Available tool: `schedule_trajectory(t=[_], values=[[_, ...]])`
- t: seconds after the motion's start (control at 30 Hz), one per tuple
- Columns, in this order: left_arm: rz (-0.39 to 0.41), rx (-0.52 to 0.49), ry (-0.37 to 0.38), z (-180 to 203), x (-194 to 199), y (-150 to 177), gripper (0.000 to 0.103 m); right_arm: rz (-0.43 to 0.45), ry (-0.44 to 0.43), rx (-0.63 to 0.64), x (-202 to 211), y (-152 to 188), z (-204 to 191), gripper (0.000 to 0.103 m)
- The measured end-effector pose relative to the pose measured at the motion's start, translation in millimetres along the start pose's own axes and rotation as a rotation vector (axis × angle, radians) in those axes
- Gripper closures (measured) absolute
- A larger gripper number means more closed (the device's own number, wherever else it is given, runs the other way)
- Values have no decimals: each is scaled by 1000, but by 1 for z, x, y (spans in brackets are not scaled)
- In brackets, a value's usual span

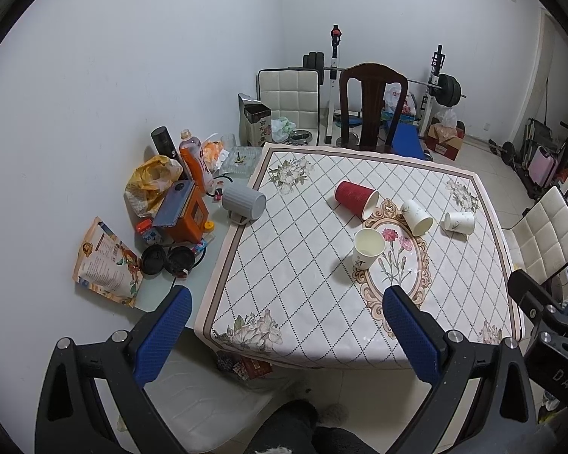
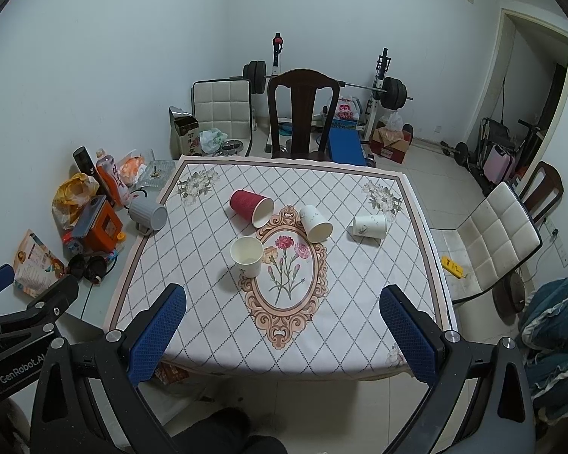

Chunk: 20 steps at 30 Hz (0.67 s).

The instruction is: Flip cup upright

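On the flowered tablecloth [image 1: 284,265] [image 2: 208,302] a white paper cup [image 1: 367,248] [image 2: 247,256] stands upright. A red ribbed cup [image 1: 354,198] [image 2: 250,206] lies on its side. Two white paper cups lie on their sides: one mid-table [image 1: 417,216] [image 2: 314,223], one further right [image 1: 459,221] [image 2: 369,225]. A grey ribbed mug [image 1: 244,202] [image 2: 148,214] lies on its side at the cloth's left edge. My left gripper [image 1: 284,325] and right gripper [image 2: 284,321] are open and empty, held back above the table's near edge.
Clutter fills the table's left strip: an orange box [image 1: 187,215], bottles [image 1: 195,159], a yellow bag [image 1: 153,181], a snack packet [image 1: 106,263]. A dark wooden chair [image 1: 373,106] stands behind the table, a white padded chair [image 2: 488,238] at the right. Weights stand by the back wall.
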<state>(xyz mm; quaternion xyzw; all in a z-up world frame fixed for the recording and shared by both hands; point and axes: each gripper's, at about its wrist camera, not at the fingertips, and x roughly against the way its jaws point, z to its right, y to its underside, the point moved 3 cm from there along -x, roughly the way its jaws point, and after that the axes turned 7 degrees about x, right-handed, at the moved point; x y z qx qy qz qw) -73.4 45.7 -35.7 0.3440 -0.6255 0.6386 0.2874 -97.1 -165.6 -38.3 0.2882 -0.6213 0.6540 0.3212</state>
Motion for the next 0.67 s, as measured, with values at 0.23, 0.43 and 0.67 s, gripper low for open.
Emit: schedule_trajectory(t=[0.23,0.43,0.67], values=[[5,2,-3,0,1,0,0,-1,-2,0,0,2,0,0],[4,2,-5,1,2,0,0,-1,-4,0,1,3,1,0],[13,19,-5,2,5,-3,0,-1,-8,-1,0,6,1,0]])
